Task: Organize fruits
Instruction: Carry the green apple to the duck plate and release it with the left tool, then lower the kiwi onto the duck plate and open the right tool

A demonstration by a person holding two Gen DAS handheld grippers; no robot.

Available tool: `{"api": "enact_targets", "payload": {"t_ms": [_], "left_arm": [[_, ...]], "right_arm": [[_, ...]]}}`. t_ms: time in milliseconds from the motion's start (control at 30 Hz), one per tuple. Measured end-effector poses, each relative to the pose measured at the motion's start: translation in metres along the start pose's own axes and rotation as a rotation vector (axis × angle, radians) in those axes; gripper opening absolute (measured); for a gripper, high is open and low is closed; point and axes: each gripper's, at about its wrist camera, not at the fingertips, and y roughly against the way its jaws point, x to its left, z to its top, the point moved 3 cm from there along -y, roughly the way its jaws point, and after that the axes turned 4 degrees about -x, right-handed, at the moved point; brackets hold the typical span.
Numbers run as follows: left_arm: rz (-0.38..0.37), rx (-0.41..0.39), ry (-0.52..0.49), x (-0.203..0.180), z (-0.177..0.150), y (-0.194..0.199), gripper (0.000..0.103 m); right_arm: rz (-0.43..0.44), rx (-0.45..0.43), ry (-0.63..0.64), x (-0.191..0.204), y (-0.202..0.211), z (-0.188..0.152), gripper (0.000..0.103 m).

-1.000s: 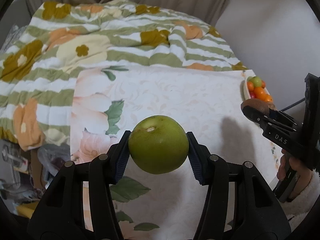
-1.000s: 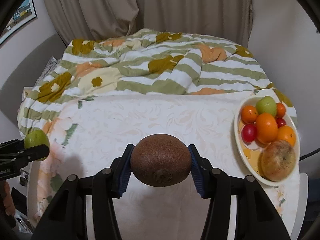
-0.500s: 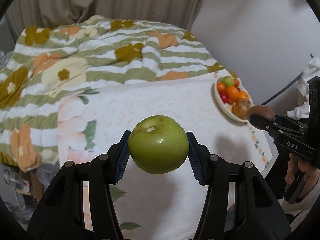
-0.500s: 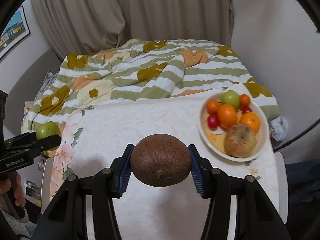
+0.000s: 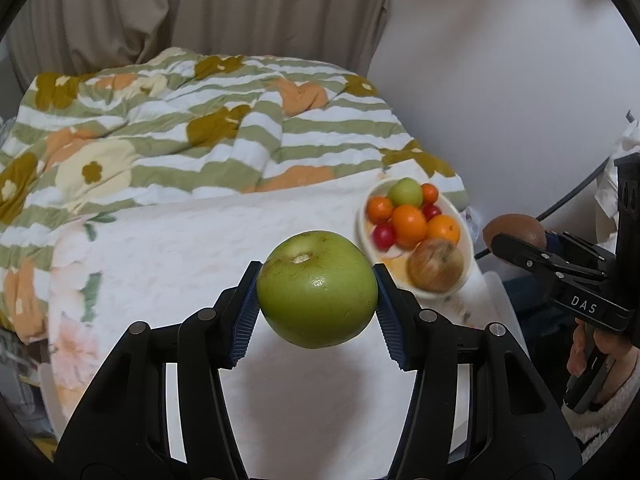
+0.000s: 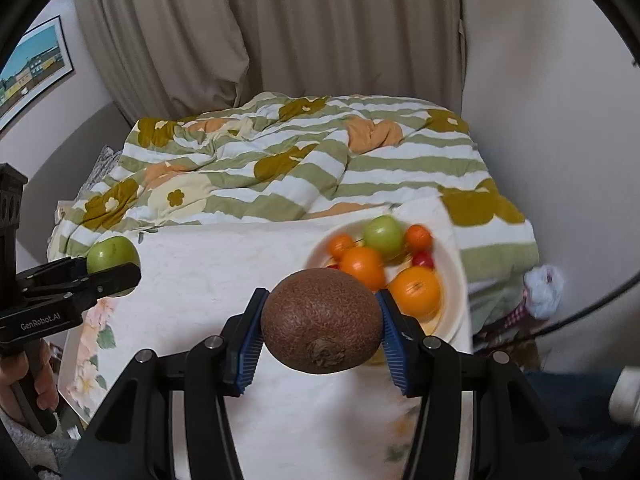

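Carrying both fruits above the white floral-clothed bench (image 5: 168,248), aim for bare spots in the white oval fruit bowl (image 5: 365,216) and lower gently. Left gripper (image 5: 316,300) tilts downward, fingers clamped on the round green apple (image 5: 316,294); right gripper (image 6: 320,322), angled likewise, grips the brown fuzzy kiwi (image 6: 322,320).

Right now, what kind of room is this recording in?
Most likely a bedroom: a floral striped quilt lies rumpled behind the cloth-covered table, with drawn curtains and a framed picture on the wall.
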Motion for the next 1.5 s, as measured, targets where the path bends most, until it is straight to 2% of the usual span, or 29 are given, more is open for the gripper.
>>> {"api": "enact_targets", "payload": {"t_ms": [267,500,867,1100,1167,1200,1233,1267,1500], "left_arm": [[0.031,0.015,0.041,-0.051,0.012,-0.045,0.061],[0.042,0.086,0.043,-0.076,0.014,-0.093,0.061],[0.018,0.206,0.011,-0.086,0.008,-0.15,0.061],[-0.004,0.25,-0.016,-0.087,0.007,-0.173,0.061],[-0.022,0.245,-0.02,-0.088,0.01,-0.173,0.067],[-0.015,0.24,-0.025,-0.089,0.011,-0.172,0.076],[-0.01,0.235,-0.034,-0.09,0.013,-0.171,0.094],[-0.003,0.226,-0.04,-0.09,0.015,-0.169,0.101],[0.018,0.163,-0.019,-0.076,0.029,-0.141,0.103]], "right_arm": [[0.054,0.01,0.062,-0.054,-0.013,0.018,0.049],[0.072,0.028,0.051,-0.092,-0.031,0.025,0.049],[0.056,0.066,-0.021,-0.122,-0.051,0.021,0.049],[0.04,0.064,-0.072,-0.131,-0.054,0.018,0.049],[0.038,0.063,-0.079,-0.13,-0.055,0.019,0.049],[0.037,0.061,-0.082,-0.128,-0.054,0.019,0.049],[0.037,0.06,-0.083,-0.128,-0.054,0.02,0.049],[0.037,0.057,-0.084,-0.126,-0.054,0.021,0.049],[0.044,0.045,-0.061,-0.115,-0.055,0.029,0.049]]}}
